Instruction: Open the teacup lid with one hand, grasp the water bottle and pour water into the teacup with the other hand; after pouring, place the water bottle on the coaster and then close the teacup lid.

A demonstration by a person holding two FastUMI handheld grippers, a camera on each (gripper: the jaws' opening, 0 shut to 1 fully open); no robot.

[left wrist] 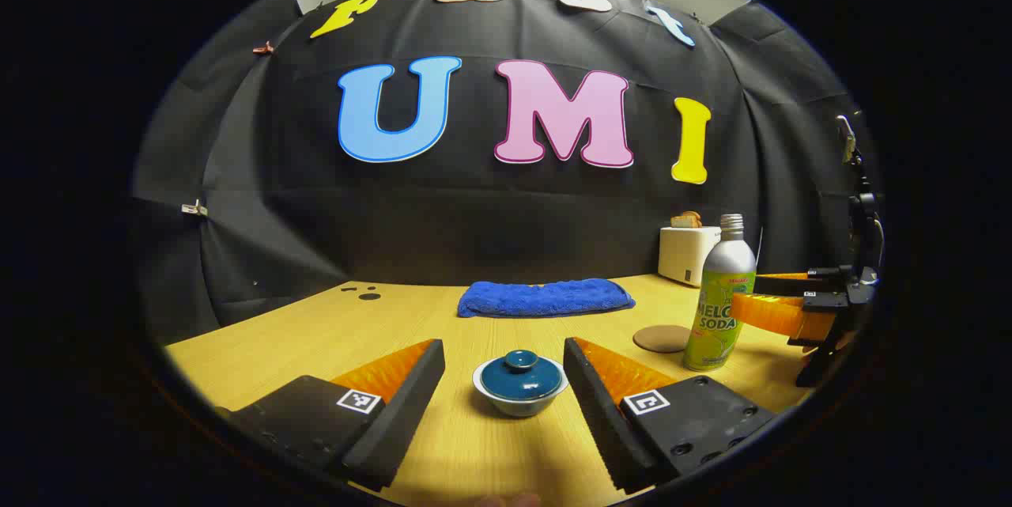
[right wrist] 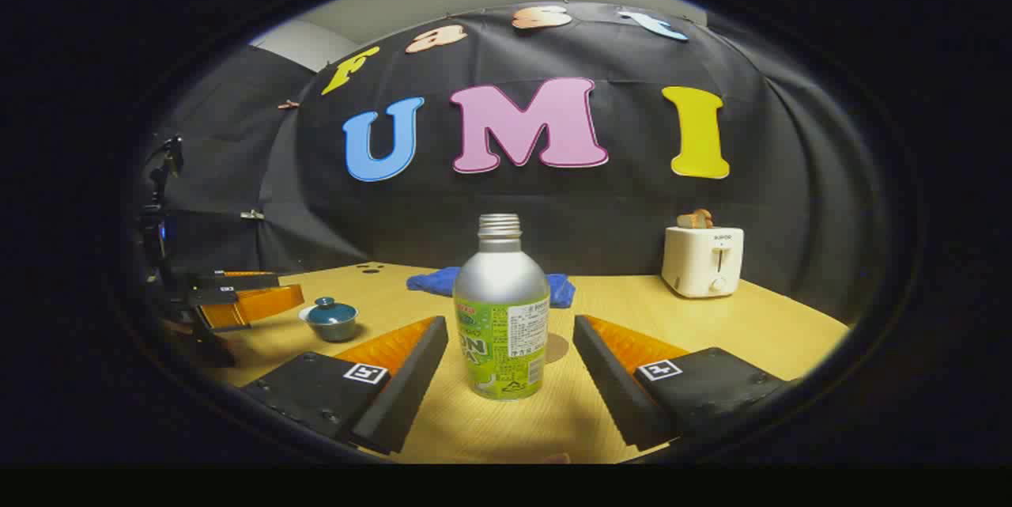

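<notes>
Your teacup [left wrist: 520, 387] sits on the worktop [left wrist: 316, 333] with its lid [left wrist: 520, 374] on, between the spread fingers of your left gripper [left wrist: 506, 380], untouched by either. The water bottle [right wrist: 501, 309] stands upright and capless between the spread fingers of your right gripper [right wrist: 506, 368], also untouched. The coaster [left wrist: 662, 338] lies just beside the bottle. Farther back lie a blue towel [left wrist: 545, 297] and a toaster [right wrist: 703, 260] holding toast
</notes>
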